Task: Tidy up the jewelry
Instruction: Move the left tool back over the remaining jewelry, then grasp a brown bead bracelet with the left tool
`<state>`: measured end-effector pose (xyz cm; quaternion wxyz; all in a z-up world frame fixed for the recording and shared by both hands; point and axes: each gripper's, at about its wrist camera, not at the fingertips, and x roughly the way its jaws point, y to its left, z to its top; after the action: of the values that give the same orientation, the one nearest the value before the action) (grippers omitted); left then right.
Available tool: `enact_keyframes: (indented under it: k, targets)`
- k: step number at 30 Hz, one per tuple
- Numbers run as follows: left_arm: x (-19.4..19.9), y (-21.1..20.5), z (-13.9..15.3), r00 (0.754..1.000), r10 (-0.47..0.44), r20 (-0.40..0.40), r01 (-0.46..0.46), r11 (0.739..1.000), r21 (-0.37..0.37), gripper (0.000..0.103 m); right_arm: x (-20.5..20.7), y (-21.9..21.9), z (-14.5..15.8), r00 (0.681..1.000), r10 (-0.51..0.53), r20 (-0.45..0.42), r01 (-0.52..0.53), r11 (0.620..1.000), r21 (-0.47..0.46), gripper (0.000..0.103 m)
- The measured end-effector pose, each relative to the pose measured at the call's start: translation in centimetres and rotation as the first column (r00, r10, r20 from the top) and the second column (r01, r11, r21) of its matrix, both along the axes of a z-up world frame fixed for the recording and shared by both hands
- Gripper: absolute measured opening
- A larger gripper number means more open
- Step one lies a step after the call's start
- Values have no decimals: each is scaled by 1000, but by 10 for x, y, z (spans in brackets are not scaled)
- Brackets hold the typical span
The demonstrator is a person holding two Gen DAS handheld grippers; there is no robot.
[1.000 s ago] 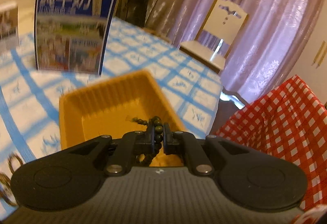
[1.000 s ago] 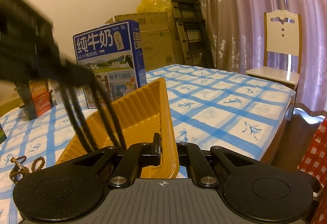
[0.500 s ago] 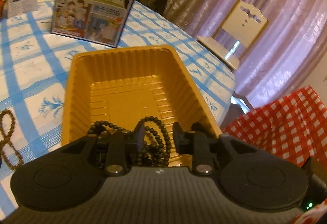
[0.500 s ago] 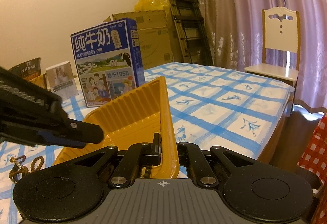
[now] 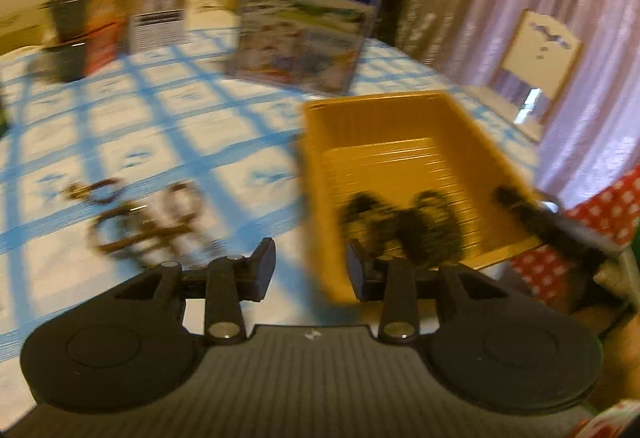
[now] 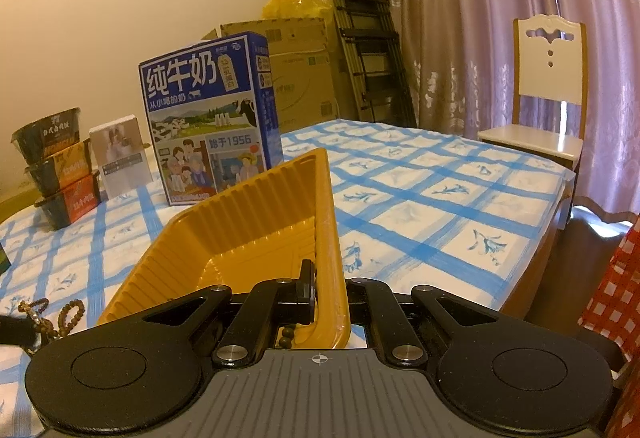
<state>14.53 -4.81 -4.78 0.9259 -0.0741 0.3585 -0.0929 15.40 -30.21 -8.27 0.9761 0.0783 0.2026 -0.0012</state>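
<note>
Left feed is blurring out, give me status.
Left gripper open, empty. Right gripper clamped on yellow tray wall. Black beads in tray. Brown beads on table, unobstructed.

A lived-in home room, partly used for storage. A table point(image 6: 420, 198) under a blue-checked floral cloth carries a milk carton box point(image 6: 208, 118) at 11 o'clock and stacked instant-noodle bowls point(image 6: 56, 166) at 9. Mauve curtains point(image 6: 480, 18), a white wooden chair point(image 6: 548, 110), a folded stepladder point(image 6: 360, 30) and cardboard boxes point(image 6: 300, 70) line the far wall.

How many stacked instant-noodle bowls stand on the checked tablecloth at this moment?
3, in one stack at the table's far left edge: dark top bowl, orange-labelled middle bowl, red-labelled bottom bowl. More could sit hidden behind them.
</note>
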Motion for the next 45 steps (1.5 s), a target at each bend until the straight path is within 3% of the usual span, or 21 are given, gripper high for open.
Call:
enact_keyframes:
  k: [7,18,27,33,35,37,45]
  targets:
    - [-2,37,-22,993,114,-34,-110,990,87,34,0,2,1,1000,0,1,0,1000,-16,6]
    - [15,58,-45,977,206,-58,-198,973,114,34,-1,2,1,1000,0,0,0,1000,-18,6]
    - [38,87,-58,939,323,-117,-324,946,10,32,-1,3,1,1000,1,1,-1,1000,-21,6]
    - [54,96,-65,922,352,-160,-361,932,-26,29,0,3,1,1000,1,1,-1,1000,-21,6]
    - [59,96,-67,922,350,-166,-358,934,-17,27,0,3,1,1000,2,1,-1,1000,-22,6]
    - [62,95,-67,931,324,-166,-326,945,11,14,0,3,1,1000,1,1,-1,1000,-21,6]
    - [57,109,-50,960,155,-235,-137,986,91,8,0,3,1,1000,0,1,0,1000,-19,6]
